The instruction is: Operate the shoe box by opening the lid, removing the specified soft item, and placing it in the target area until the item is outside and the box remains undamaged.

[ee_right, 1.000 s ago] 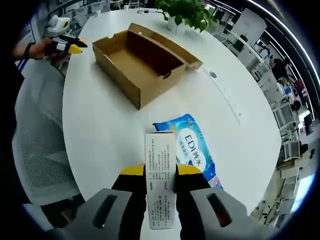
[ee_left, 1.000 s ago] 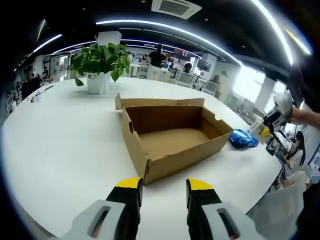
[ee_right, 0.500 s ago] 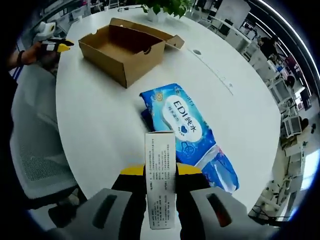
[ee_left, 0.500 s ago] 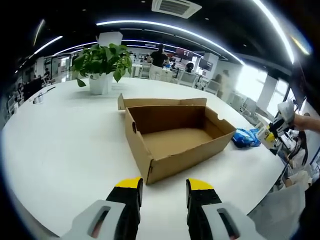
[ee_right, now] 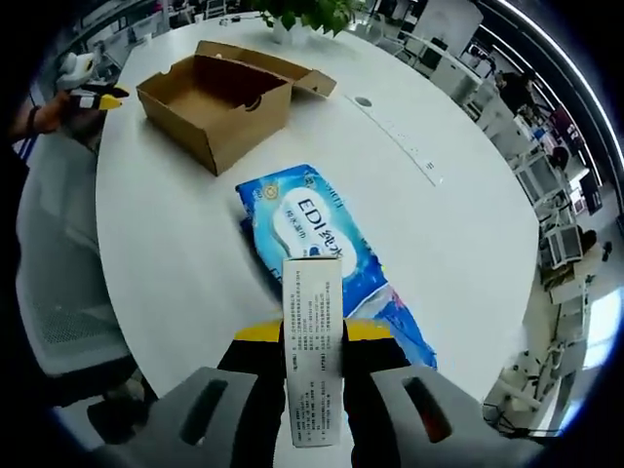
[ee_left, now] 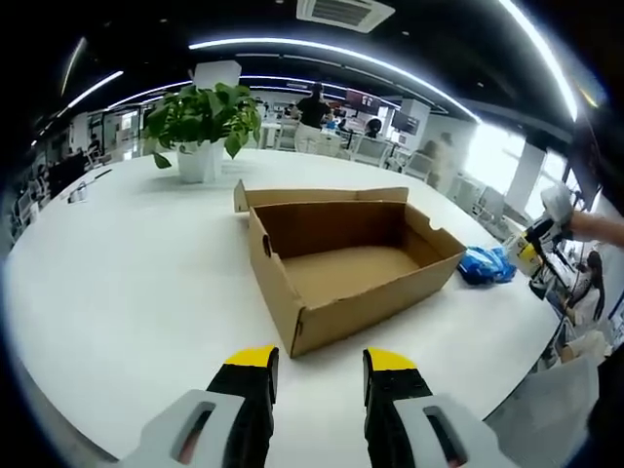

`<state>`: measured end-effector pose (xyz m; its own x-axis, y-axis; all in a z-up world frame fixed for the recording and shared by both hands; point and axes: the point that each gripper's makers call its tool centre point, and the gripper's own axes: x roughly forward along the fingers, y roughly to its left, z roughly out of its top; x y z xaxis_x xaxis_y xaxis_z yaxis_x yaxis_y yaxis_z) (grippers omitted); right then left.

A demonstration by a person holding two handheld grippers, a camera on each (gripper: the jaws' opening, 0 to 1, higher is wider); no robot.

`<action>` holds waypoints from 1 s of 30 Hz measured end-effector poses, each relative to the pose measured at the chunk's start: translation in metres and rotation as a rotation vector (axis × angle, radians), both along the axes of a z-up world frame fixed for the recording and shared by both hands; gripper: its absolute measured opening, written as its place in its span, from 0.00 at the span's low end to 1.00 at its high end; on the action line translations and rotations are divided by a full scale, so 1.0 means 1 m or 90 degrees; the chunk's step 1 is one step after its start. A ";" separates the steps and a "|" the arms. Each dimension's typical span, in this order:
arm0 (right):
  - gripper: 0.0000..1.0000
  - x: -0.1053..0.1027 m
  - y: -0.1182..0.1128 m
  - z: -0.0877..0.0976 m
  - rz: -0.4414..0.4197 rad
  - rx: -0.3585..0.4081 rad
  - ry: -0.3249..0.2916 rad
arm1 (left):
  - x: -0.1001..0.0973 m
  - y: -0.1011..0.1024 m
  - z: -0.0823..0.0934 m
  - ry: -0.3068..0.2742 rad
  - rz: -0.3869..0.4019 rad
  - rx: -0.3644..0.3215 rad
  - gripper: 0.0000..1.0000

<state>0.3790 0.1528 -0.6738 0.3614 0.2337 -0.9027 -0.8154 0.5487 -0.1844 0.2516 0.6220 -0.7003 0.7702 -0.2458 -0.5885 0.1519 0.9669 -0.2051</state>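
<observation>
I'm holding the right hand-held gripper clamped on a white printed label — text too small to read. The blue wipes pack marked "EDI" is lying on the tabletop just ahead, long axis running away up-left, already outside the open shoe box. My left hand-held gripper is hovering empty, jaws apart, facing the box — farther from the pack.

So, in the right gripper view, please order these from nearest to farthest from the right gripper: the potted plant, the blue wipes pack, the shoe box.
1. The blue wipes pack, on the table just ahead of the right gripper.
2. The shoe box, open, farther up and left.
3. The potted plant, beyond the box at the table's far edge.
</observation>
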 end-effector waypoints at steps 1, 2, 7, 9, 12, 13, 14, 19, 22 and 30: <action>0.19 0.003 -0.002 0.000 0.000 -0.001 -0.001 | 0.000 0.000 0.000 0.001 0.000 0.001 0.35; 0.19 0.008 -0.003 0.002 0.001 -0.003 -0.003 | 0.000 0.001 -0.001 0.002 0.001 0.001 0.35; 0.19 0.029 -0.008 0.005 0.000 -0.009 -0.009 | 0.000 0.003 -0.003 0.005 0.004 0.006 0.35; 0.19 0.036 -0.010 0.006 0.003 -0.015 -0.010 | -0.001 0.003 -0.003 0.007 0.004 0.008 0.35; 0.19 0.049 -0.013 0.007 0.014 -0.029 -0.013 | -0.001 0.002 -0.004 0.010 0.003 0.014 0.35; 0.19 0.054 -0.013 0.008 0.020 -0.035 -0.016 | -0.001 0.003 -0.005 0.012 0.002 0.016 0.35; 0.19 0.058 -0.013 0.008 0.025 -0.039 -0.019 | -0.001 0.003 -0.005 0.012 0.002 0.016 0.35; 0.19 0.074 -0.016 0.008 0.052 -0.065 -0.024 | 0.001 0.005 -0.009 0.018 -0.001 0.024 0.35; 0.19 0.085 -0.018 0.006 0.073 -0.086 -0.027 | 0.002 0.006 -0.008 0.018 -0.001 0.023 0.35; 0.19 0.105 -0.025 -0.007 0.138 -0.149 -0.032 | 0.003 0.009 -0.011 0.023 0.007 0.021 0.35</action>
